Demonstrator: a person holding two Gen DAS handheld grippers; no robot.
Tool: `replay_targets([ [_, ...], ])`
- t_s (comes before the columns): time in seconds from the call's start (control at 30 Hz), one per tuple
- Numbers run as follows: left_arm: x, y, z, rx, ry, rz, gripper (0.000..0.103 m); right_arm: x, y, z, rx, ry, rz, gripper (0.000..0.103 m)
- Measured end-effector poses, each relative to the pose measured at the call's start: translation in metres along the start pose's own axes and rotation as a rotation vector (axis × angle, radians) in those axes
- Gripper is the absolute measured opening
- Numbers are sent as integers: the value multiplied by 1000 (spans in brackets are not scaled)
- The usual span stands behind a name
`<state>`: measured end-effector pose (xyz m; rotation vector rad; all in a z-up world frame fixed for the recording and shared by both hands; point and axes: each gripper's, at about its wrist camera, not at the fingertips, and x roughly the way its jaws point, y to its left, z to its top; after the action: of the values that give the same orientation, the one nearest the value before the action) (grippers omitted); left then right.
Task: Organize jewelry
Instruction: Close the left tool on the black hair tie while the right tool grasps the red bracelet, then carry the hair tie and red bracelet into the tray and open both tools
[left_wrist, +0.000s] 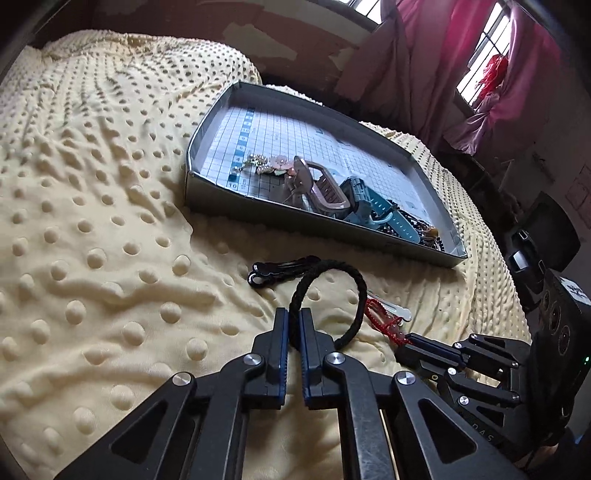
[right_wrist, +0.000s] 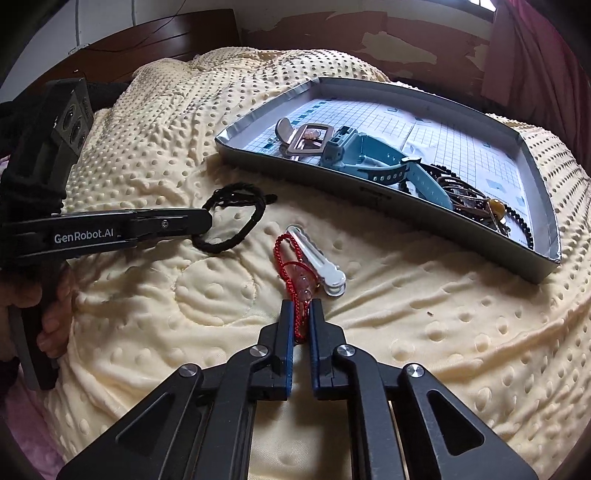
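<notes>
My left gripper (left_wrist: 294, 314) is shut on a black braided bracelet (left_wrist: 332, 271), whose loop rises over the bedspread; from the right wrist camera the left gripper (right_wrist: 207, 221) and the black bracelet (right_wrist: 236, 221) show at left. My right gripper (right_wrist: 303, 306) is shut on a red cord bracelet with pink beads (right_wrist: 291, 266), lying against a silver hair clip (right_wrist: 321, 262). In the left wrist view, the right gripper (left_wrist: 400, 341) holds the red bracelet (left_wrist: 380, 317). A grey tray (left_wrist: 221, 199) (right_wrist: 369, 184) holds a blue watch (right_wrist: 376, 155), a pink clip, earrings and dark bead strings.
A black hair clip (left_wrist: 280, 269) lies on the yellow dotted bedspread (left_wrist: 92, 184) just in front of the tray. Pink curtains (left_wrist: 461, 55) and a barred window stand behind the bed. A hand (right_wrist: 55, 314) grips the left tool's handle.
</notes>
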<state>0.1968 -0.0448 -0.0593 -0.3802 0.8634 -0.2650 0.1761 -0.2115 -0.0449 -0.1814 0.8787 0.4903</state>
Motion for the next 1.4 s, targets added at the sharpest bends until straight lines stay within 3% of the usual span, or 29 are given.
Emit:
replay_targets([
  [0.3,-27,-4,-7,25,-111,31,5,-29,15,0,-45,-114,-72,6],
  [0.7,-43,-20,-3,81,-193,72,5,-48,-5,6,47,-215,-122,6],
  [0.83,-46,-25,11,70,-227,50,5,-55,-18,13,112,-281,-132,6],
  [1.0,-46,-42,43,143,-298,54,5,-57,-39,30,168,-361,-161,6],
  [1.13,-25,-46,78,131,-279,74,5,-43,-67,46,273,-385,-150,7],
  [1.27,7,-44,102,114,-204,82,5,-24,-81,61,329,-379,-134,7],
  [1.4,31,-47,113,114,-148,97,6,1,-94,69,389,-322,-107,7],
])
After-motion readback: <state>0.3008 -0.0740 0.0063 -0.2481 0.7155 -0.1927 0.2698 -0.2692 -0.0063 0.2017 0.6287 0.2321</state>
